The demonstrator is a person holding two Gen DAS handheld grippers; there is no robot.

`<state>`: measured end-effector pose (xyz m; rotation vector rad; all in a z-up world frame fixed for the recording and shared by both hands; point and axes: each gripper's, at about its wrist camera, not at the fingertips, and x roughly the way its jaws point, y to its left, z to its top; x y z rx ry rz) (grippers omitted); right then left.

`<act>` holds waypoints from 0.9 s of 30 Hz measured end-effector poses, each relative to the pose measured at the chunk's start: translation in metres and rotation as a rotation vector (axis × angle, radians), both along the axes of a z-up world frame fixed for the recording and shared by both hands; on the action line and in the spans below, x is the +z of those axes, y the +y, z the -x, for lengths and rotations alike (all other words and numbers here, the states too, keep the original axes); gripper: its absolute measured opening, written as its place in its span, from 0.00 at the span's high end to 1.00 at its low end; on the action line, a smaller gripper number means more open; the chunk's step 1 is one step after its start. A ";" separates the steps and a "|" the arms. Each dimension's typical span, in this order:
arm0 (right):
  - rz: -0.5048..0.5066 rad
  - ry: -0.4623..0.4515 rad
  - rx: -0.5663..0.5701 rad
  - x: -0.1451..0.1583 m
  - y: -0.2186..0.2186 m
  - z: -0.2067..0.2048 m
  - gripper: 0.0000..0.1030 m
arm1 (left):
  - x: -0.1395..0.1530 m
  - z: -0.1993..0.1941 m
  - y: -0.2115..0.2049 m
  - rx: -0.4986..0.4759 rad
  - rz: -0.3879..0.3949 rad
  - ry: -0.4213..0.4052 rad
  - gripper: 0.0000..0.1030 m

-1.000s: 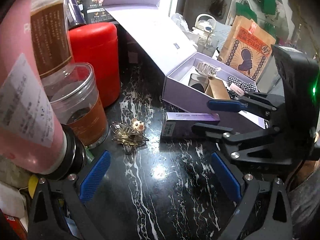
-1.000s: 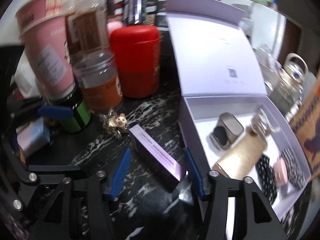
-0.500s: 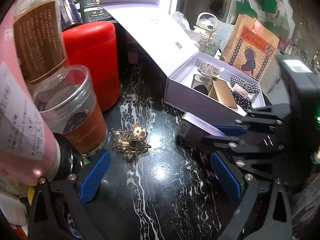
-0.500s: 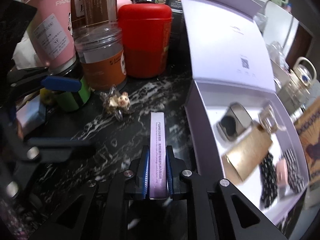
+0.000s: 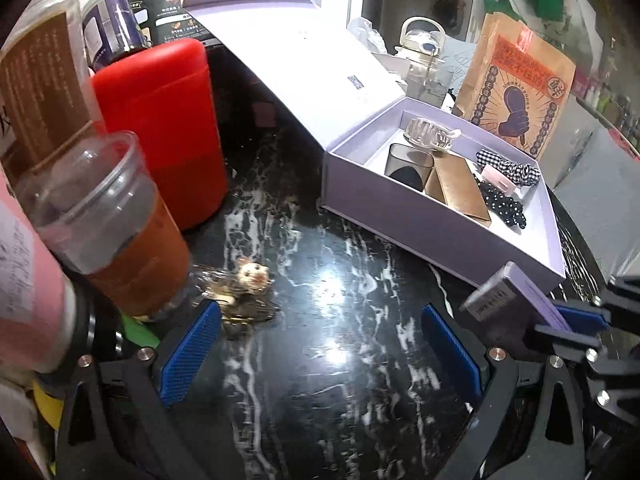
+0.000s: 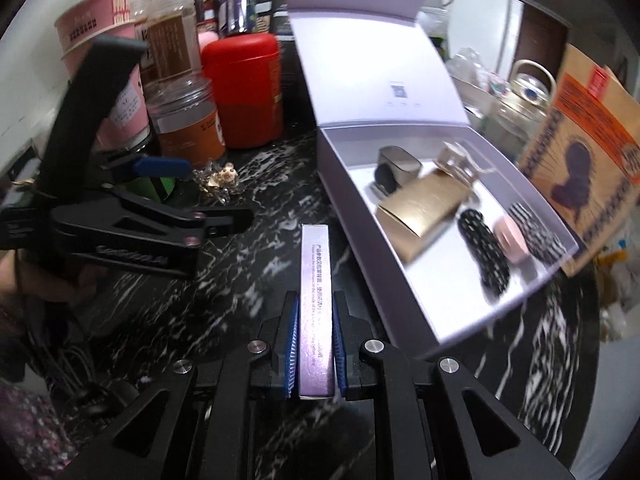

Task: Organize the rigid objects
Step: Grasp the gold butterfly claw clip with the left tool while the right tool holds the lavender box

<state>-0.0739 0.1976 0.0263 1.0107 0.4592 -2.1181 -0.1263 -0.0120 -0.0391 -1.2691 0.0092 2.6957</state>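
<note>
A glossy black marble-veined countertop crowds with jars; the right gripper clamps a slim lilac carton beside the open lavender gift box, while the left gripper gapes empty.

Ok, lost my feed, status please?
Right tool shut on purple carton. Left tool open, empty. Open box alongside, path clear.

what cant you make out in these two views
- Small print on the slim purple box, right wrist view: blurred.
- Keychain charm, left wrist view: blurred, partly behind the left gripper's finger.
- Right gripper, left wrist view: cut off by the frame edge.
</note>
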 end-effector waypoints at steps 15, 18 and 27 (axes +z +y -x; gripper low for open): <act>0.085 0.014 -0.047 0.009 0.028 -0.010 0.85 | -0.026 0.014 -0.017 0.344 0.030 0.002 0.20; 0.086 0.017 -0.045 0.009 0.029 -0.011 0.85 | -0.035 0.021 -0.019 0.338 -0.004 -0.037 0.27; 0.097 0.004 -0.066 0.005 0.029 -0.007 0.85 | -0.035 0.026 -0.017 0.318 0.028 -0.015 0.60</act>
